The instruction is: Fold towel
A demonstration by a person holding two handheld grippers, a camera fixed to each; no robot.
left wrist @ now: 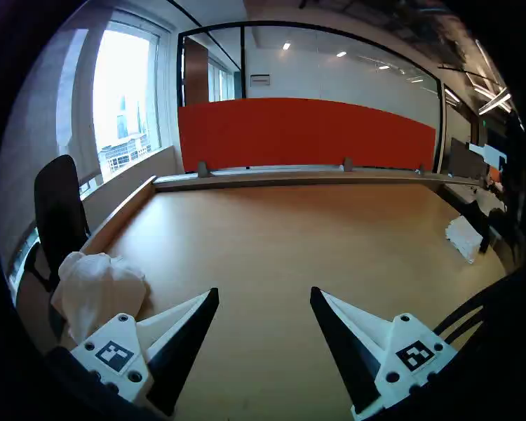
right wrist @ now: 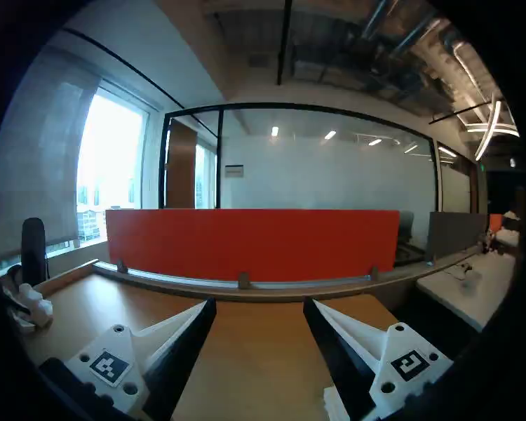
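**Limp towel bunched to the left, both grippers empty**

The towel (left wrist: 95,289) is a white crumpled heap just left of the left gripper (left wrist: 263,291), at the desk (left wrist: 277,231) edge. It looks light, soft and prone to sagging, so a corner or hem is the best hold. The left gripper and right gripper (right wrist: 258,303) gape wide, holding nothing. A black chair (left wrist: 56,203) stands beyond the towel, and another white cloth (left wrist: 465,237) lies far right. Nothing blocks the reach.

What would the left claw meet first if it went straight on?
Likely nothing soon: the left claw points over bare desk toward the orange divider at its far edge. The crumpled towel lies off left.
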